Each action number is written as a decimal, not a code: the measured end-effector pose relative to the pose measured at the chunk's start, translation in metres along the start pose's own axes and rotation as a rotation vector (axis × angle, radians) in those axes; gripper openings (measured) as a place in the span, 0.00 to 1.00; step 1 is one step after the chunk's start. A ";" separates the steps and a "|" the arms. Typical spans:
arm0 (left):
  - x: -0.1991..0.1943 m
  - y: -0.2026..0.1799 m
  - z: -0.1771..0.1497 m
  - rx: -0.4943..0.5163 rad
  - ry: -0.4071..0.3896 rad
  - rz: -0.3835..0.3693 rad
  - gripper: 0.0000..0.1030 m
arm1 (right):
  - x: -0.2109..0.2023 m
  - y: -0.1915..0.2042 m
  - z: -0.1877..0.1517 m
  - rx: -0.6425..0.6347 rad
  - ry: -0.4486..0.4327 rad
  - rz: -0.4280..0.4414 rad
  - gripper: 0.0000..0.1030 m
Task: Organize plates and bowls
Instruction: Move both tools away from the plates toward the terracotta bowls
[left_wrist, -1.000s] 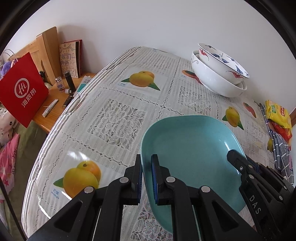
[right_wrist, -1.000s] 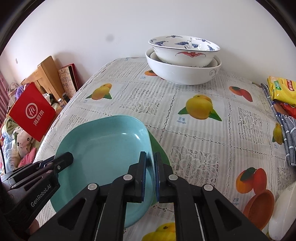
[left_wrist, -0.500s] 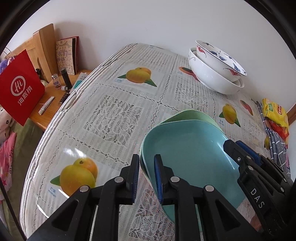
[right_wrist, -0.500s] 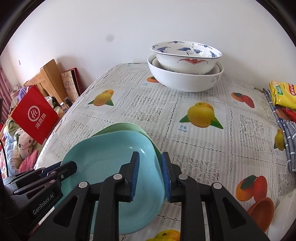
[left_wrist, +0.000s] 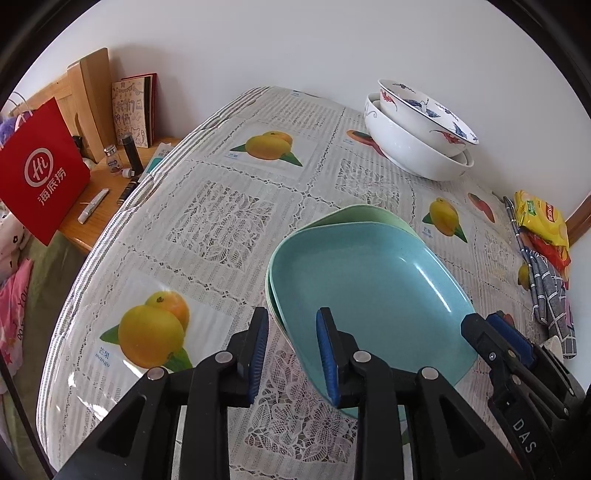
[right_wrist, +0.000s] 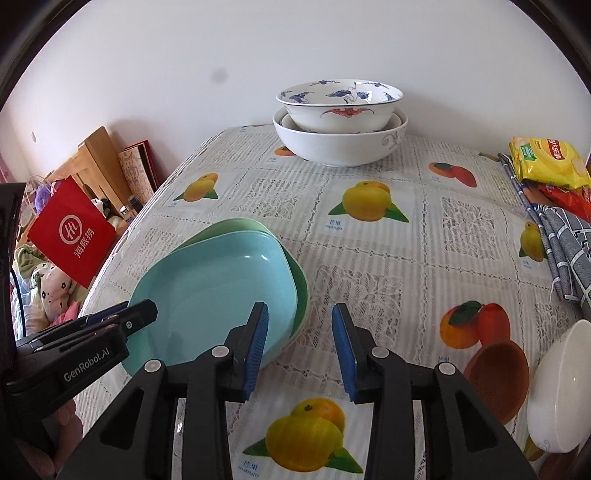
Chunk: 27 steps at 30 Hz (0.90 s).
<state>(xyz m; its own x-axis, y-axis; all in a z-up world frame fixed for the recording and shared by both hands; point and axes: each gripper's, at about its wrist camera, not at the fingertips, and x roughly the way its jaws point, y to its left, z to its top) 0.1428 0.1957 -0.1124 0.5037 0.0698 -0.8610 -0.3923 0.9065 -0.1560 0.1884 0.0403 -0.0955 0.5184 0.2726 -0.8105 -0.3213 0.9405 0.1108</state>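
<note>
Left wrist view: the left gripper (left_wrist: 291, 347) has its jaws opening, narrowly parted astride the near rim of the turquoise squarish plastic plate (left_wrist: 373, 291), which a second ago they pinched. That plate now sits nested on the pale green squarish plate (left_wrist: 354, 214) on the fruit-print table (left_wrist: 221, 221). Right wrist view: the right gripper (right_wrist: 300, 347) has its jaws opening too, now off the turquoise rim. Beyond the plates stand the stacked white bowls (right_wrist: 340, 125).

The table (right_wrist: 369, 258) carries stacked plates (right_wrist: 221, 288), nested bowls (right_wrist: 340, 144), snack packets (right_wrist: 546, 162) and a cloth (right_wrist: 565, 240).
</note>
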 end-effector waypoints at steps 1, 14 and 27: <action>0.000 -0.001 -0.001 0.000 0.002 -0.002 0.25 | -0.003 -0.001 -0.003 0.004 -0.004 0.004 0.36; -0.003 -0.011 -0.010 0.009 0.012 -0.008 0.25 | -0.022 0.000 -0.018 0.000 -0.019 0.014 0.37; 0.001 -0.010 -0.007 0.000 0.015 -0.006 0.25 | -0.003 -0.004 -0.009 0.005 -0.005 0.003 0.37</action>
<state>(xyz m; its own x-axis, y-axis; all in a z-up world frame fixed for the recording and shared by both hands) 0.1417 0.1832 -0.1152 0.4945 0.0576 -0.8673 -0.3888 0.9071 -0.1614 0.1803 0.0341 -0.0985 0.5217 0.2769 -0.8070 -0.3193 0.9405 0.1163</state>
